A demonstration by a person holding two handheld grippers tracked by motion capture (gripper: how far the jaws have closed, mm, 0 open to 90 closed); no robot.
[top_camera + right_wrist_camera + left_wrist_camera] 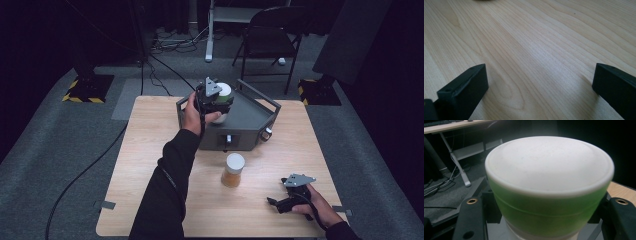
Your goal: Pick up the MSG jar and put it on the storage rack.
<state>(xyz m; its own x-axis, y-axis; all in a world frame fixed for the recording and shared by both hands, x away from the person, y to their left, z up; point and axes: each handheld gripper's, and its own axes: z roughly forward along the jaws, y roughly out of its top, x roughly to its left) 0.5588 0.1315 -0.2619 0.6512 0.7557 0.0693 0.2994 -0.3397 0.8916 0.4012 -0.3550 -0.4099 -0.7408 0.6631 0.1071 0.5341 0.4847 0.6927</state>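
Sitting clamped between the two black jaws of the left gripper (544, 220): a green jar (546, 212) with a white lid (549, 165), upright, jaws pressed against its sides low down in the left gripper view. Seen from the high view just above the middle of the frame, same jar (223, 93) at the near left corner of a dark grey tray (250, 112), left gripper (216, 101) wrapped around it, grey three-cornered plate on top, left hand (192, 116) behind it to the left. Whether resting on the tray floor or held just above it, cannot tell.

Standing below the tray, on bare wood near the middle of the table (145, 160): a second jar (233, 170), amber with a white lid, upright, well apart from both grippers.

Lying at the lower right of the high view, near the table's front edge: right gripper (280, 204) in the right hand (317, 207), low against the wood. Jaws spread wide in the right gripper view (539, 87), nothing but wood grain (536, 50) between them.
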